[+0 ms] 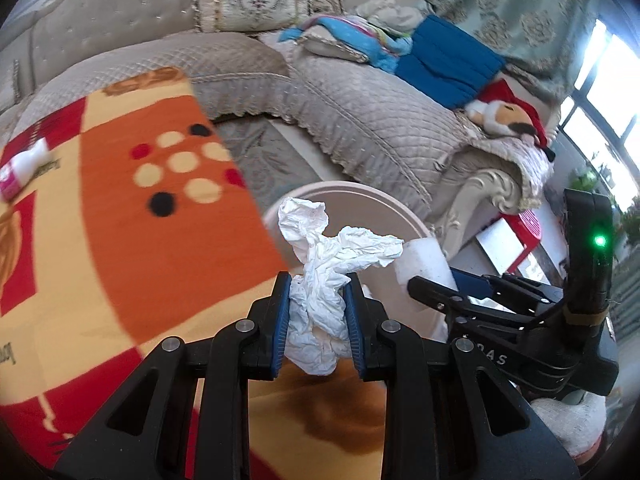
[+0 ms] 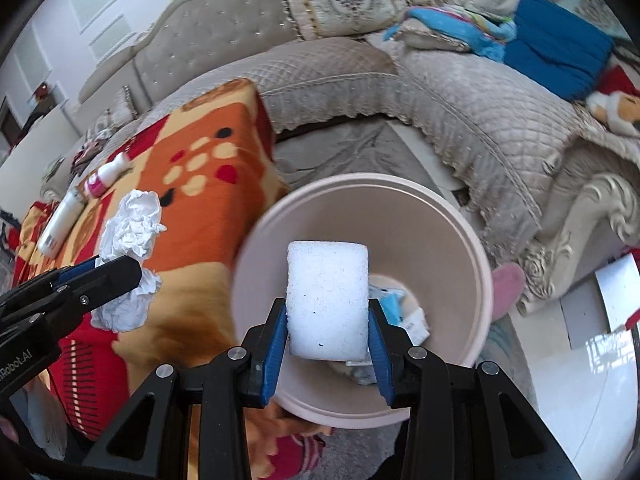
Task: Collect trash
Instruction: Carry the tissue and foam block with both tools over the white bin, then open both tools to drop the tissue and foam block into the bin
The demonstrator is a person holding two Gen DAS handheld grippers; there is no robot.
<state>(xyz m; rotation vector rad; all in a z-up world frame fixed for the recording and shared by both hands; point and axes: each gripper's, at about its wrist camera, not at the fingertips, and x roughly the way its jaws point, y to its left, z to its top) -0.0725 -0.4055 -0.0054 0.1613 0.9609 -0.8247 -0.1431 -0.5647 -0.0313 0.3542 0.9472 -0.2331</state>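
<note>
My left gripper point(image 1: 316, 300) is shut on a crumpled white tissue point(image 1: 328, 264), held above the orange blanket near the rim of the pale pink bin point(image 1: 360, 192). My right gripper point(image 2: 328, 332) is shut on a white foam block point(image 2: 328, 300) and holds it over the open bin point(image 2: 472, 240). The bin holds some blue and white scraps point(image 2: 404, 312). The left gripper with the tissue point(image 2: 128, 256) shows at the left of the right wrist view. The right gripper point(image 1: 432, 280) with the foam block point(image 1: 424, 264) shows at the right of the left wrist view.
An orange, red and cream blanket point(image 1: 140, 240) covers the surface to the left. A pink-and-white bottle point(image 2: 106, 174) and a white tube point(image 2: 60, 224) lie on it. A quilted beige sofa point(image 1: 360, 120) with cushions, a blue cloth point(image 1: 444, 60) and a plush toy point(image 1: 508, 116) stands behind.
</note>
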